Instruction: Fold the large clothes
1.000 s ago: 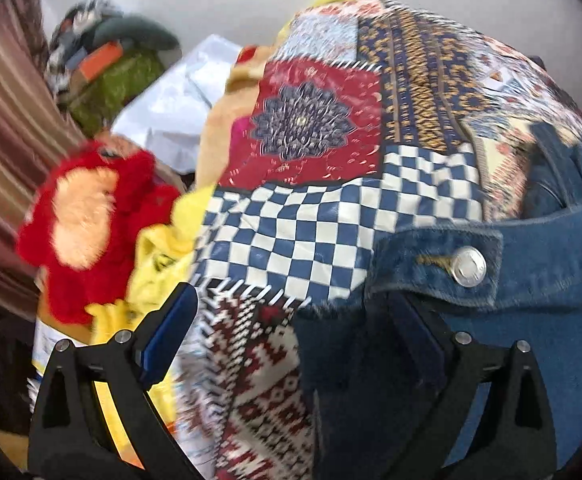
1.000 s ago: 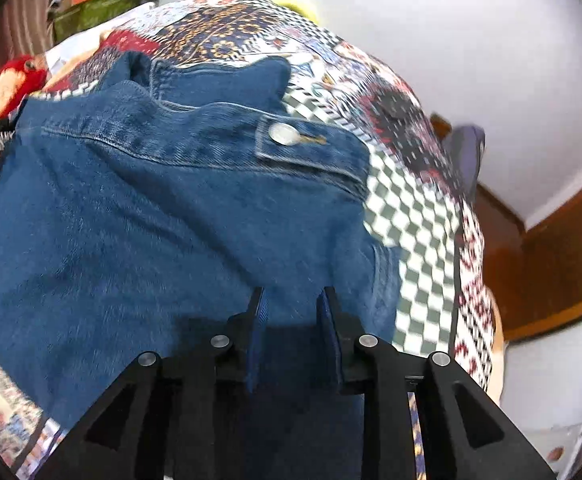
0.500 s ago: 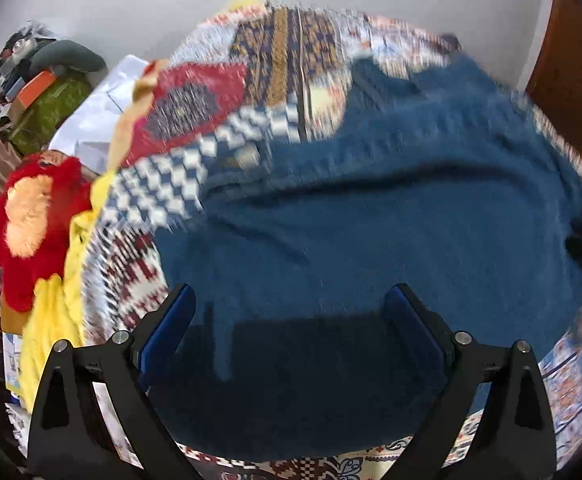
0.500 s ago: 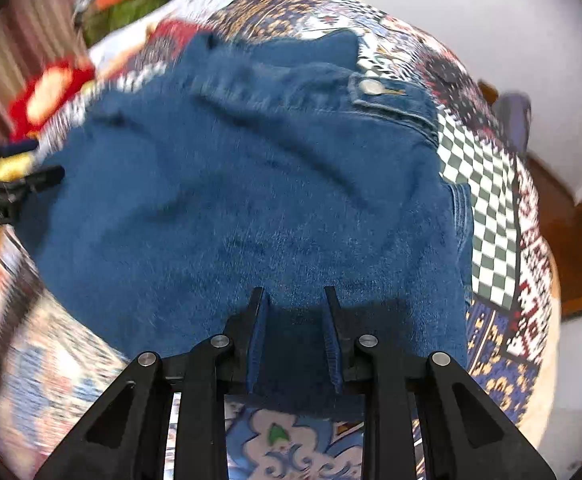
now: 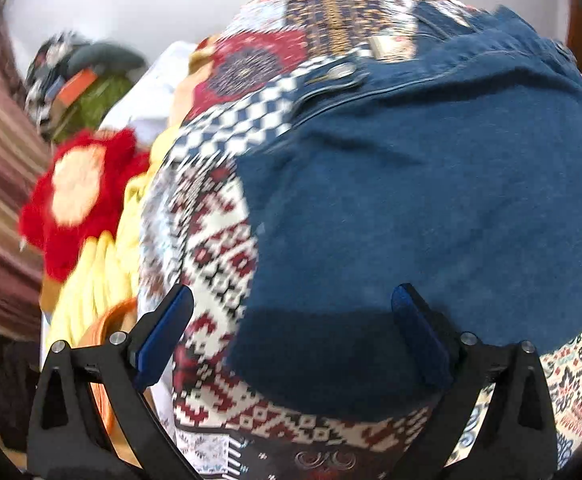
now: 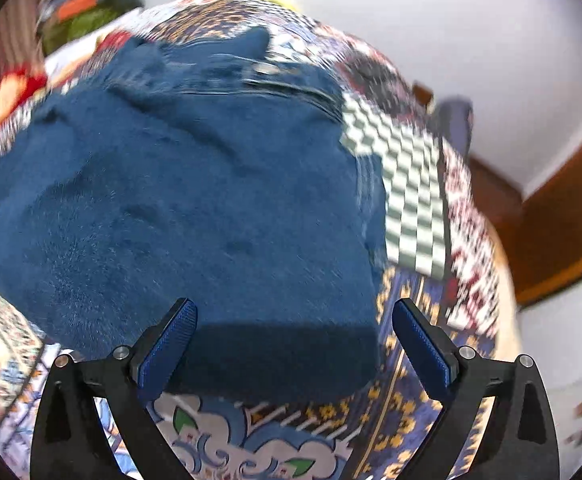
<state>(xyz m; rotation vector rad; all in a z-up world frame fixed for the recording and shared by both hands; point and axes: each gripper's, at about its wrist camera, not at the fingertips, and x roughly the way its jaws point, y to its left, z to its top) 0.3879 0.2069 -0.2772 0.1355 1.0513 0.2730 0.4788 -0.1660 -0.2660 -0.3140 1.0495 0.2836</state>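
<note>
Opening right tongs (image 6: 293, 336) and released left tongs (image 5: 291, 328) hover over denim garment (image 5: 431, 200); only left view shows its label (image 5: 393, 46).

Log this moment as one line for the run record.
stage: fold laid down | denim garment: flat on patchwork bedspread | right gripper: opening, nothing pinched | left gripper: open, empty

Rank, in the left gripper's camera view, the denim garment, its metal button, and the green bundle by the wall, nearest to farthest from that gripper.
From the left gripper:
1. Denim garment, directly ahead, its near edge lying between the open fingers.
2. Metal button, farther up, on the garment's far edge.
3. Green bundle, upper left by the wall.
</note>
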